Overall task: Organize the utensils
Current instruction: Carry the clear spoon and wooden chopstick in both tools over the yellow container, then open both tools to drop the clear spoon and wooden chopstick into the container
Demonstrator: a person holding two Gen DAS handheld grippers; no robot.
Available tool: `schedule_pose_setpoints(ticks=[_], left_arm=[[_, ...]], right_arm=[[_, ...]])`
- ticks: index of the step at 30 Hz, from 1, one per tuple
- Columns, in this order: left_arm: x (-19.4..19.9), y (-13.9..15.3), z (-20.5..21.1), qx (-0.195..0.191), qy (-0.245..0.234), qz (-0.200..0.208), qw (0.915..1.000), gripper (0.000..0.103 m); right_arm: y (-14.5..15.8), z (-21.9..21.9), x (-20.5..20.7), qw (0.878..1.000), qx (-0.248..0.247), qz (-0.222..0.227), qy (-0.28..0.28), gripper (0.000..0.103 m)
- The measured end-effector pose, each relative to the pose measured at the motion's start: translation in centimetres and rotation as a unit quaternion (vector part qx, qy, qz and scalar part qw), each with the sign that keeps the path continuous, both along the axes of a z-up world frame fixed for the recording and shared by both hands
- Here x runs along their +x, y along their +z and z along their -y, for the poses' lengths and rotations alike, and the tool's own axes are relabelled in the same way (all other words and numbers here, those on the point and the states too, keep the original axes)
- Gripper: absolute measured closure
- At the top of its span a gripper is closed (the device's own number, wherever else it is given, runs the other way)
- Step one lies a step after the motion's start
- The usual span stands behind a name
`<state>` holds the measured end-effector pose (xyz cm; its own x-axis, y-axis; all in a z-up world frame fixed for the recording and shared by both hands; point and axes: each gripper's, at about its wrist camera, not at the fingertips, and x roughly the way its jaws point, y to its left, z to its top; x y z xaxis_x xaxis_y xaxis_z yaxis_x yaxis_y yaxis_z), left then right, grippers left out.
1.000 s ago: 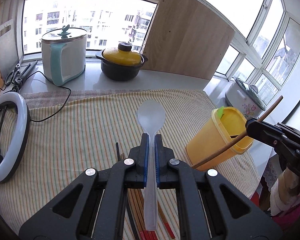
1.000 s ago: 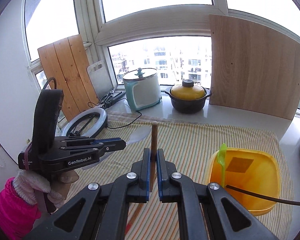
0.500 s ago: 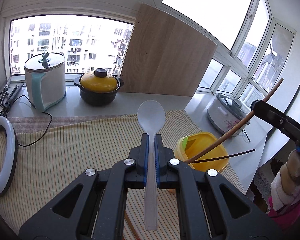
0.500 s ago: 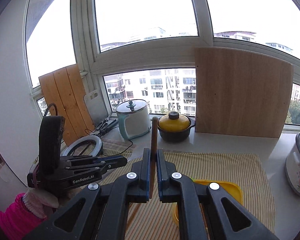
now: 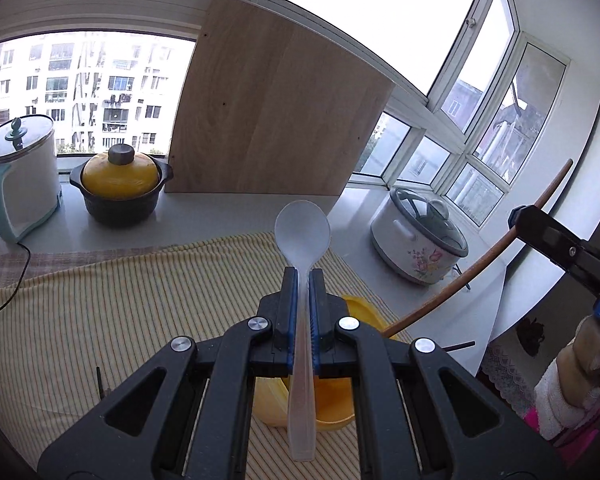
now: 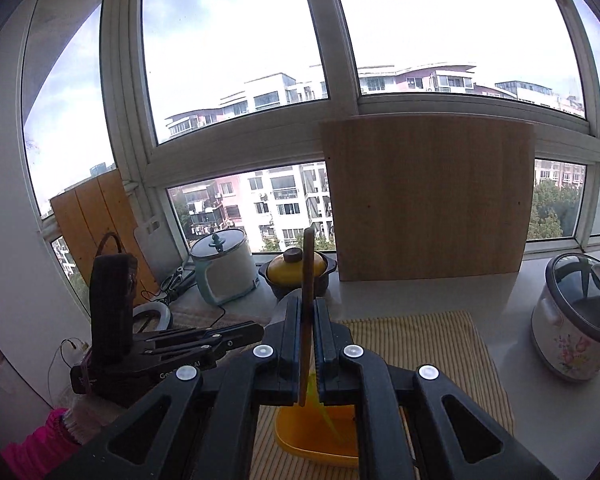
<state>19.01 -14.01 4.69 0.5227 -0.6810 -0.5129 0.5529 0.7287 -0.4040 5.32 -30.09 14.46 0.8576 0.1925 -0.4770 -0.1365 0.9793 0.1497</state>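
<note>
Big windows wrap around a pale desk [image 5: 236,216] covered with a striped yellow cloth [image 5: 112,312]. On that cloth stands a yellow container [image 5: 332,404], partly hidden below both claws. Held above it, the left claw [image 5: 304,276] is clamped on the handle of a translucent white spoon [image 5: 302,228], bowl pointing forward. The right claw [image 6: 308,304] is clamped on a long wooden utensil [image 6: 308,264], seen edge-on. Farther back sit a yellow-lidded black pot [image 5: 120,188], a white kettle [image 5: 20,176], a leaning wooden board [image 5: 276,116] and a flowered rice cooker [image 5: 416,236].
</note>
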Motion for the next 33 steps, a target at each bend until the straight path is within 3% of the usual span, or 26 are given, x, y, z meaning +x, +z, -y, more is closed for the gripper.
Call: schedule_pose_setpoints(ticks=[12, 20, 33], left_arm=[[0.3, -3.4, 7.1, 0.048, -0.039, -0.019, 0.9979, 0.100], [0.6, -5.1, 9.0, 0.092, -0.055, -0.027, 0.9939, 0.100], [0.4, -6.5, 8.9, 0.117, -0.079, -0.051, 0.9886, 0.100]], right_arm=[[-1.9, 3.4, 0.1, 0.999, 0.008, -0.023, -0.027, 0.100], [-3.2, 4.4, 0.2, 0.999, 0.016, -0.036, -0.029, 0.100], [-4.6, 4.9, 0.9, 0.998, 0.022, -0.056, -0.033, 0.100]])
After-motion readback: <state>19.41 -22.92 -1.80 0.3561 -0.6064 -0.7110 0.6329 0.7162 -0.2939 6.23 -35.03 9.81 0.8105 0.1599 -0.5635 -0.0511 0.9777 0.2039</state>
